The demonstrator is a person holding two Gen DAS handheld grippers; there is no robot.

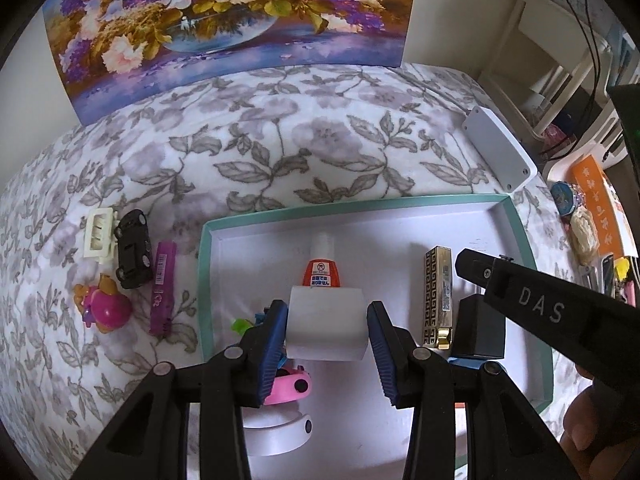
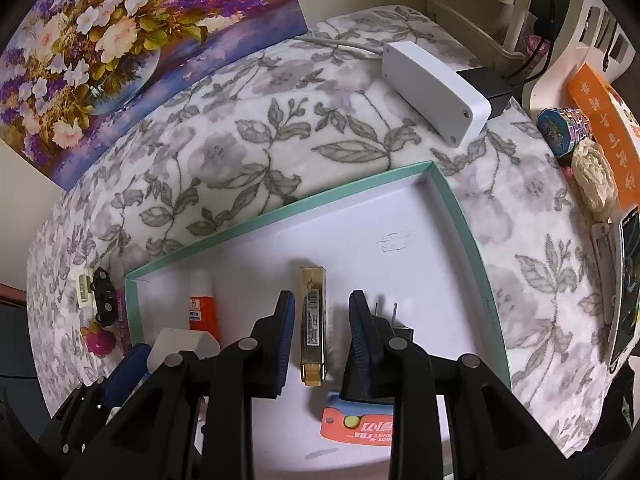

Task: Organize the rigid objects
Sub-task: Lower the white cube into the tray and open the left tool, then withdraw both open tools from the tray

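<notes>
Left gripper (image 1: 327, 322) fingers bracket the white block (image 1: 326, 322) inside the teal-rimmed tray (image 1: 520, 236), contact uncertain. Right gripper (image 2: 320, 336) is open over the gold lighter (image 2: 313, 328). Risk: the block nudging the glue bottle (image 1: 321, 266).

A lived-in home room: a floral fleece blanket (image 1: 280, 152) covers the worktop, a flower painting (image 1: 224, 20) leans against the wall at 12 o'clock, and a cluttered white shelf unit (image 1: 560, 80) stands at 2 o'clock.
</notes>
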